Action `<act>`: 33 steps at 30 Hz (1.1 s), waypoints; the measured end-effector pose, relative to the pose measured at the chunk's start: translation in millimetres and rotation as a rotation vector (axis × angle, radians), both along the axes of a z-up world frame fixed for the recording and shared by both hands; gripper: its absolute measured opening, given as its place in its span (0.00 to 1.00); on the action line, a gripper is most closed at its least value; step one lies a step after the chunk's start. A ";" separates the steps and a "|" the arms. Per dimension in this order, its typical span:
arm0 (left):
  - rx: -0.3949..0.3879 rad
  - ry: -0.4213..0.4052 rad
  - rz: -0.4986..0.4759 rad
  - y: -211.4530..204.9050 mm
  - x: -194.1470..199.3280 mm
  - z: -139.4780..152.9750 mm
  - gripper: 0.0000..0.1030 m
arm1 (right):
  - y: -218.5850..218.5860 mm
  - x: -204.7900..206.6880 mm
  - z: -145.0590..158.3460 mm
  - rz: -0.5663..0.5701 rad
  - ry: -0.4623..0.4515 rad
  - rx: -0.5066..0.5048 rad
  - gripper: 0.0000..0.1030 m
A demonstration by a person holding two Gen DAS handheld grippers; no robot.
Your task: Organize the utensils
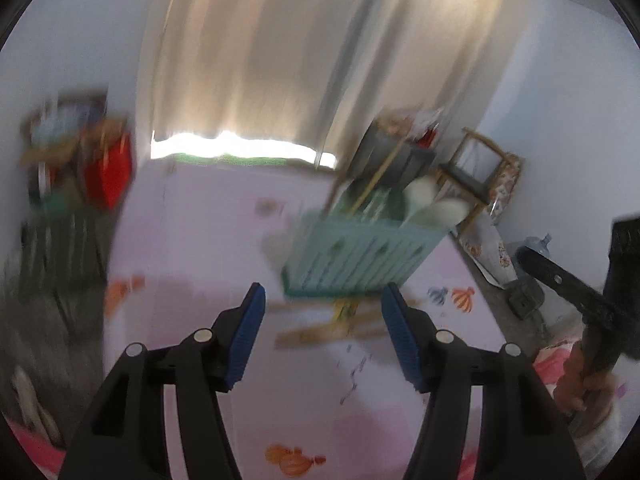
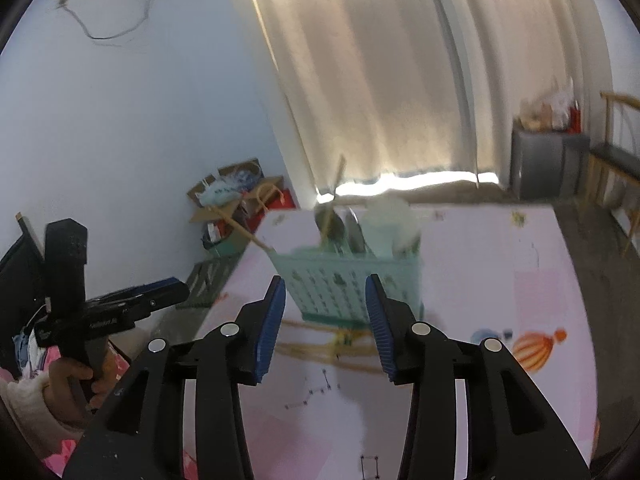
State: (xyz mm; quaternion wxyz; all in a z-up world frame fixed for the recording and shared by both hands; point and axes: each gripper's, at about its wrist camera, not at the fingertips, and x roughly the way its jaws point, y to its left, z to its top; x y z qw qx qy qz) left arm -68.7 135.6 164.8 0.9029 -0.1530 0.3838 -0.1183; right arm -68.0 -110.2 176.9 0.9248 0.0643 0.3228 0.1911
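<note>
Holding both sets of fingers apart, gripping nothing: left gripper [image 1: 323, 308], right gripper [image 2: 326, 306]. Green basket [image 2: 352, 284] sitting ahead on worktop [image 2: 480, 264]; chopsticks [image 2: 320, 350] lying near.

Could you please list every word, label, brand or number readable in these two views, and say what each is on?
None can be read.
Pale lettering on the side of the left gripper: too small and blurred.
Dotted line drawings on the pink mat: not text.
Teal utensil basket and boxes by the wall: nothing legible.
</note>
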 end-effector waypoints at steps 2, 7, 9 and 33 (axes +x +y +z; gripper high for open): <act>-0.076 0.102 0.012 10.9 10.7 -22.9 0.57 | -2.4 2.2 -9.6 -0.010 0.029 0.005 0.39; -0.233 0.284 0.027 24.0 35.9 -72.9 0.55 | -1.6 11.6 -27.0 -0.017 0.080 0.015 0.39; -0.283 0.358 0.033 22.1 44.6 -94.9 0.55 | 0.6 12.7 -34.3 -0.020 0.095 0.014 0.39; -0.246 0.389 0.135 25.5 97.5 -143.0 0.46 | -22.9 20.0 -66.4 -0.063 0.208 0.077 0.39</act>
